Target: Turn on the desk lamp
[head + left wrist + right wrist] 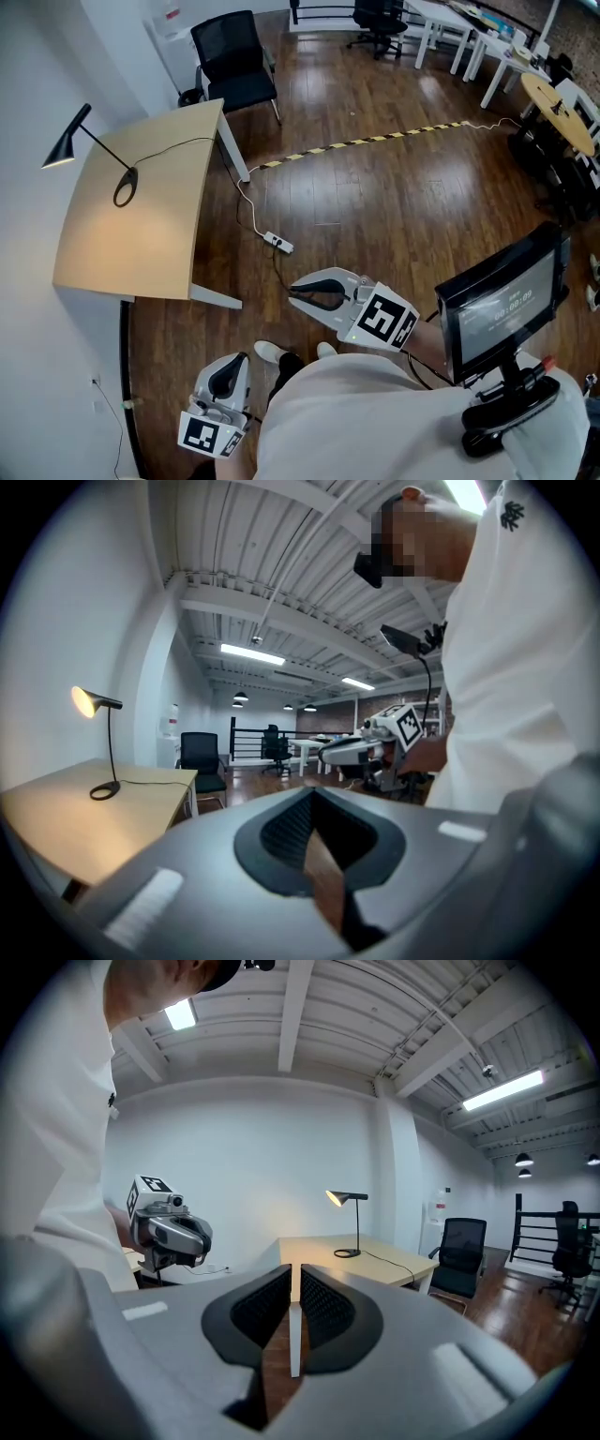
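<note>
Pale wooden desk (141, 234) against white wall: black cone-shade desk lamp (67, 142) lit. Left gripper (230, 367), right gripper (296, 291) both clenched, empty, well clear of desk.

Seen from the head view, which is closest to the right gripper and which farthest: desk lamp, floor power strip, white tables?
1. Power strip, on the floor just ahead of the right gripper.
2. Desk lamp, on the desk at left.
3. White tables, across the room, top right.
</note>
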